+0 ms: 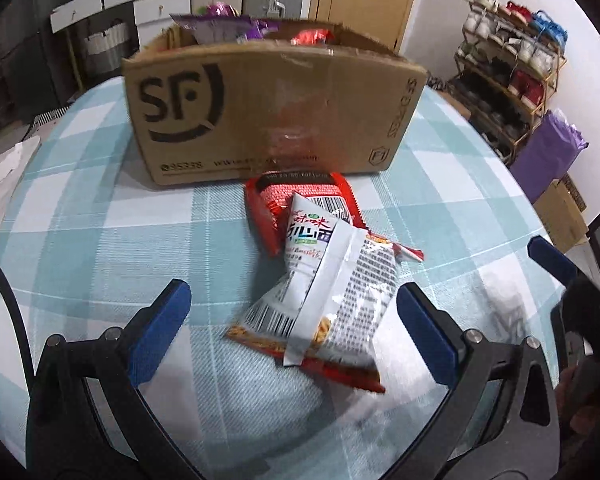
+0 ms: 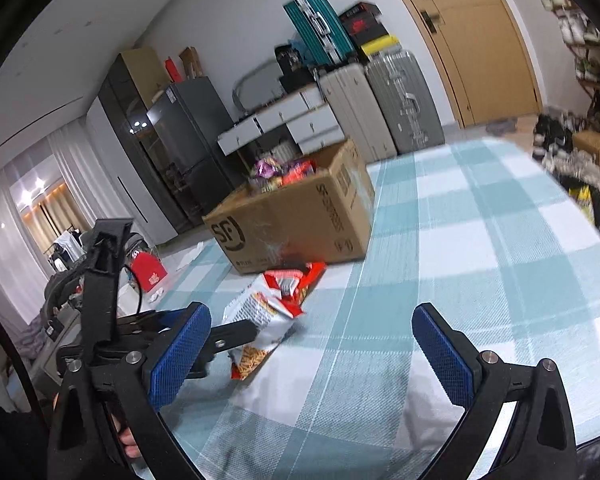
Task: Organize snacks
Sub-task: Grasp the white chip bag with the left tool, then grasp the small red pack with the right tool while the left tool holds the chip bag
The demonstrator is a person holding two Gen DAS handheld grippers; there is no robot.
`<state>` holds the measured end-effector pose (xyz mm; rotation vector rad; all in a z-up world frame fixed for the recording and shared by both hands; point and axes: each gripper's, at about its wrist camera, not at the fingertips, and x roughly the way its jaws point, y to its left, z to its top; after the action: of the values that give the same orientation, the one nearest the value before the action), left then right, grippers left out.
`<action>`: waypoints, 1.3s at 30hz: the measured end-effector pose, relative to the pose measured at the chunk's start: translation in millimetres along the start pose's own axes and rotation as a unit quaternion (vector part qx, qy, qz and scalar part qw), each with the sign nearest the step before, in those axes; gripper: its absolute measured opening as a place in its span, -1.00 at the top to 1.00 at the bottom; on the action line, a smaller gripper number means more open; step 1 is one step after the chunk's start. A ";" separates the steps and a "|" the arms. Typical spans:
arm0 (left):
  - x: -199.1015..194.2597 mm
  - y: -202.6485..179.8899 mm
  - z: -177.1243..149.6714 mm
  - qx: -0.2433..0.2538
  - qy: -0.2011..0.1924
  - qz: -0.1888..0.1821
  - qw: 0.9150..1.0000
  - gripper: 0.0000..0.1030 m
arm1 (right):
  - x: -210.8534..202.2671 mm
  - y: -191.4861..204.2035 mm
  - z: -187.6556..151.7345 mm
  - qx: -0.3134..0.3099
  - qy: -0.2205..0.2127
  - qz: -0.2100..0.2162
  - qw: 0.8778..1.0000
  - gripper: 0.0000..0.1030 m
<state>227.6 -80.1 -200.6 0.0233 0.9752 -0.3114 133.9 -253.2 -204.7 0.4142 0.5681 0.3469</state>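
A white and red snack bag [image 1: 320, 292] lies on the checked tablecloth, partly over a red snack bag [image 1: 300, 196]. Behind them stands an open cardboard box [image 1: 268, 112] marked SF, with purple and red snack bags inside. My left gripper [image 1: 292, 320] is open, its blue pads either side of the white bag, close to it. My right gripper [image 2: 312, 352] is open and empty above the cloth, to the right of the bags. The right wrist view shows the white bag [image 2: 260, 316], the red bag [image 2: 300, 276], the box [image 2: 296, 216] and the left gripper's fingers [image 2: 232, 336].
The table [image 1: 80, 240] has a blue and white checked cloth. A shoe rack [image 1: 508, 80] and a purple bag [image 1: 548, 156] stand at the right. Suitcases [image 2: 384, 108], white drawers and a dark fridge [image 2: 180, 148] stand behind the table.
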 end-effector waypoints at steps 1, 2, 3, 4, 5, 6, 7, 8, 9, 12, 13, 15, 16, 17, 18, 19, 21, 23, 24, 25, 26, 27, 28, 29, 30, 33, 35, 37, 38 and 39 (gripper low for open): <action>2.7 -0.4 1.1 -0.002 0.001 -0.002 1.000 -0.99 | 2.6 -0.3 -0.4 0.002 0.005 0.001 1.000 -0.99; 6.1 -0.8 3.2 -0.006 0.003 -0.007 1.000 -0.99 | 5.4 -0.7 -0.7 0.004 0.010 0.003 1.000 -0.99; 8.9 -1.3 5.1 -0.008 0.004 -0.013 1.000 -0.95 | 7.2 -0.9 -0.8 0.004 0.013 0.004 1.000 -0.99; 11.4 -2.0 6.2 -0.008 0.004 -0.016 1.000 -0.89 | 7.5 -0.6 -1.5 0.003 0.015 0.005 1.000 -0.99; 14.7 -2.7 7.9 -0.007 0.007 -0.024 1.000 -0.74 | 8.3 -0.7 -1.5 0.002 0.016 0.005 1.000 -0.99; 18.1 -3.9 9.0 -0.005 0.014 -0.037 0.999 -0.49 | 9.0 -1.2 -1.6 0.001 0.016 0.004 1.000 -0.99; 22.6 -4.7 10.4 -0.005 0.022 -0.052 0.998 -0.38 | 8.9 -2.0 -1.5 0.002 0.015 0.004 1.000 -0.99; 26.7 -5.5 11.6 -0.005 0.031 -0.067 0.997 -0.15 | 9.4 -3.3 -1.9 0.004 0.015 0.004 1.000 -0.99; 29.1 -6.3 12.1 -0.005 0.035 -0.072 0.997 -0.04 | 9.9 -4.6 -2.4 0.007 0.015 0.002 1.000 -0.99; 32.2 -8.8 14.2 0.002 0.033 -0.076 0.997 0.11 | 10.0 -7.5 -3.8 0.013 0.018 -0.002 1.000 -0.99; 32.7 -7.7 14.9 -0.001 0.033 -0.081 0.996 0.11 | 9.5 -7.9 -4.0 0.013 0.018 -0.002 1.000 -0.99; 34.6 -4.5 15.2 -0.008 0.037 -0.093 0.995 0.14 | 8.7 -8.4 -3.7 0.010 0.018 -0.004 1.000 -0.99; 34.2 -2.4 14.9 -0.009 0.040 -0.096 0.995 0.15 | 7.7 -7.9 -3.6 0.009 0.017 -0.005 1.000 -0.99; 34.2 -1.9 15.7 -0.009 0.045 -0.097 0.994 0.16 | 7.1 -7.3 -3.3 0.007 0.016 -0.005 1.000 -0.99; 33.6 -2.1 15.3 -0.009 0.047 -0.100 0.994 0.16 | 6.4 -6.5 -3.2 0.005 0.016 -0.005 1.000 -0.99; 32.3 -1.4 15.1 -0.009 0.045 -0.101 0.994 0.16 | 6.2 -5.7 -3.2 0.005 0.016 -0.006 1.000 -0.99; 27.8 0.3 17.3 -0.009 0.036 -0.097 0.995 0.16 | 6.7 -4.7 -3.3 0.003 0.018 -0.008 1.000 -0.99; 21.2 2.0 15.9 -0.015 0.029 -0.095 0.995 0.16 | 8.5 -4.2 -2.7 0.005 0.020 -0.012 1.000 -0.99; 19.8 5.6 17.4 -0.019 0.027 -0.096 0.995 0.16 | 9.5 -4.0 -2.5 0.007 0.022 -0.012 1.000 -0.99; 18.6 8.2 14.3 -0.022 0.026 -0.094 0.995 0.16 | 10.1 -3.9 -2.5 0.008 0.023 -0.013 1.000 -0.99; 16.8 9.8 9.2 -0.025 0.024 -0.091 0.995 0.16 | 11.0 -3.3 -2.3 0.009 0.026 -0.015 1.000 -0.99; 15.6 13.3 8.7 -0.026 0.023 -0.090 0.995 0.16 | 12.9 -2.3 -1.9 0.010 0.032 -0.017 0.999 -0.99; 11.1 23.4 0.1 -0.028 0.022 -0.089 0.995 0.16 | 13.7 -1.6 -1.8 0.009 0.035 -0.017 0.999 -0.99; 7.6 32.2 -5.5 -0.032 0.020 -0.087 0.995 0.16 | 15.0 -0.1 -1.5 0.008 0.039 -0.016 0.999 -0.99; 5.4 38.9 -7.6 -0.037 0.019 -0.085 0.995 0.16 | 16.7 1.6 -1.1 0.006 0.042 -0.017 0.999 -0.99; -2.7 56.5 -16.1 -0.050 0.017 -0.080 0.995 0.16 | 25.6 6.7 -0.4 0.001 0.057 -0.017 0.998 -0.99; -7.7 66.6 -22.3 -0.054 0.016 -0.074 0.996 0.16 | 36.3 9.8 1.1 -0.004 0.073 -0.020 0.997 -0.99; -11.1 76.1 -26.8 -0.056 0.014 -0.069 0.996 0.16 | 49.1 13.6 2.9 -0.008 0.088 -0.020 0.996 -0.99; -12.5 81.0 -31.2 -0.059 0.013 -0.068 0.996 0.16 | 56.9 16.4 4.5 -0.011 0.095 -0.017 0.995 -0.99; -13.7 85.7 -31.8 -0.062 0.014 -0.068 0.996 0.16 | 63.4 19.1 5.7 -0.014 0.101 -0.014 0.995 -0.99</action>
<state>217.8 10.3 -217.7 -0.1534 1.0238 -0.3750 183.4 -211.5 -219.5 0.3458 0.7643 0.3716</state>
